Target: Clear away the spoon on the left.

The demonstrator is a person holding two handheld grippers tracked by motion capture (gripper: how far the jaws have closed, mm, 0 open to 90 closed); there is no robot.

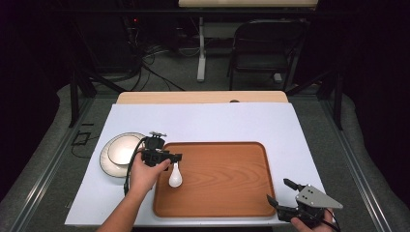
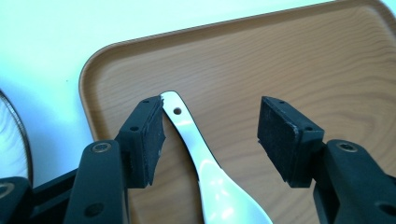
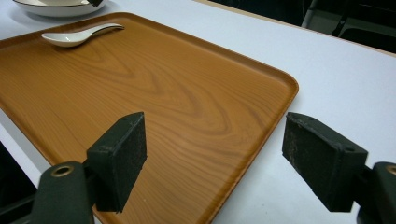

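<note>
From the high view I see a wooden tray (image 1: 227, 183) lying on the white table (image 1: 203, 121), near its front edge. A white spoon (image 1: 175, 178) lies on the tray close to its left edge, bowl end toward the front. My left gripper (image 1: 170, 159) sits over the tray's left edge, right at the spoon's handle, with my left hand (image 1: 144, 174) behind it. Just off the tray's left side, a bowl sits on a plate (image 1: 107, 162) near the table's left edge. My right gripper (image 1: 280, 192) is by the tray's front right corner, above the table's front edge, its jaws spread wide with nothing between them.

In the left gripper view the jaws stand wide apart over the tray (image 2: 299, 60), near one of its rounded corners. The spoon (image 2: 205, 163) lies between them, its handle end with the small hole just touching the left pad (image 2: 152, 140); the other pad is well clear of it. Nothing is clamped.

In the right gripper view the jaws are wide, holding nothing, one over the tray (image 3: 154, 84) and the other over the table (image 3: 327, 70) beside the tray's edge. The spoon (image 3: 74, 36) lies at the tray's far side, with the plate (image 3: 56, 10) just beyond the rim.
</note>
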